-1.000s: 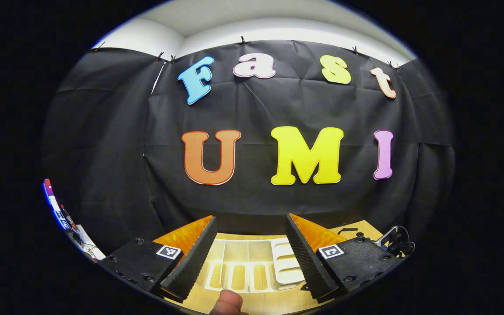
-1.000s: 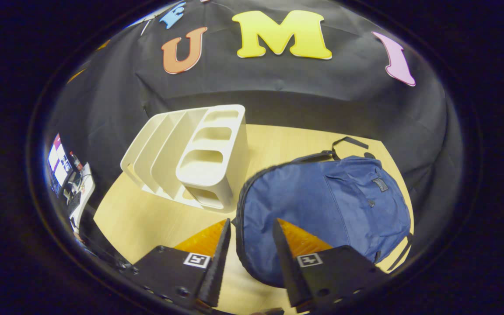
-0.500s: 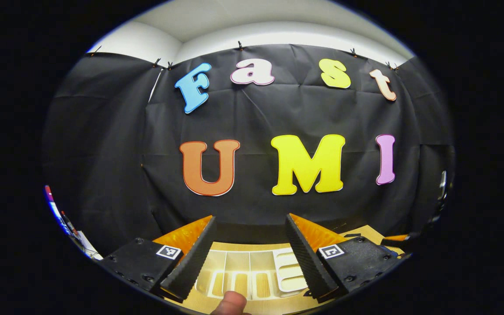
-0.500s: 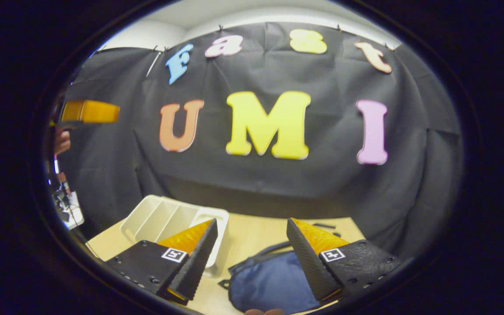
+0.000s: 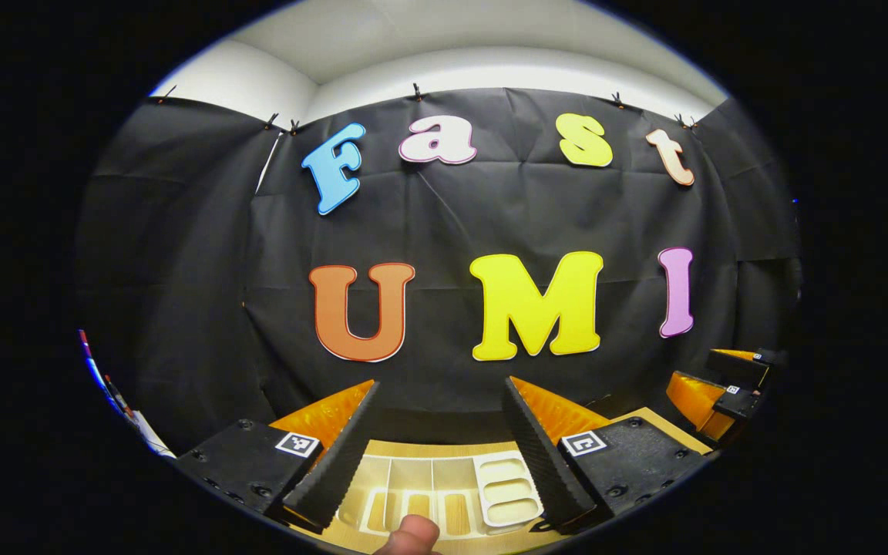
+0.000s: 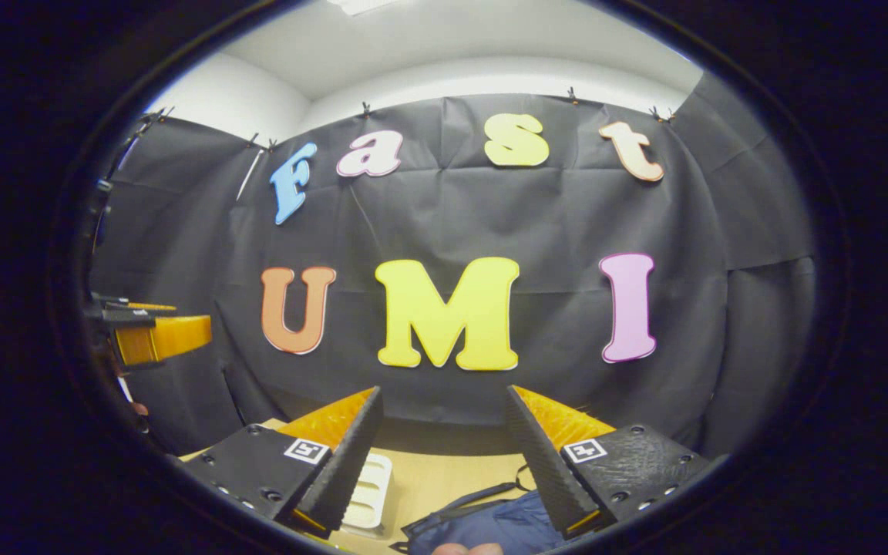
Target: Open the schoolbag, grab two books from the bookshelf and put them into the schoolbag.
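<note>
My left gripper (image 5: 441,383) is open and level, facing the booth's wall, with nothing between its fingers. Below it on the table stands the white bookshelf (image 5: 444,486); the slots I can see hold nothing. A thumb (image 5: 407,536) shows at the bottom edge. My right gripper (image 6: 444,389) is open too, also with nothing in it. Under it lie the blue schoolbag (image 6: 502,528) with its black strap (image 6: 471,497), and one end of the bookshelf (image 6: 371,482). The right gripper (image 5: 721,385) shows at the far right of the left gripper view. The left gripper (image 6: 155,335) shows at the far left of the right gripper view.
The light wooden table (image 6: 444,478) carries the shelf and the bag side by side, with the shelf to the bag's left. The black cloth wall (image 5: 444,208) stands close behind the table. Some clutter (image 5: 116,389) sits beyond the table's left edge.
The right gripper has swung up from looking down on the bag and shelf to facing the wall, and its fingers have spread wider. The left gripper has tilted up slightly.
</note>
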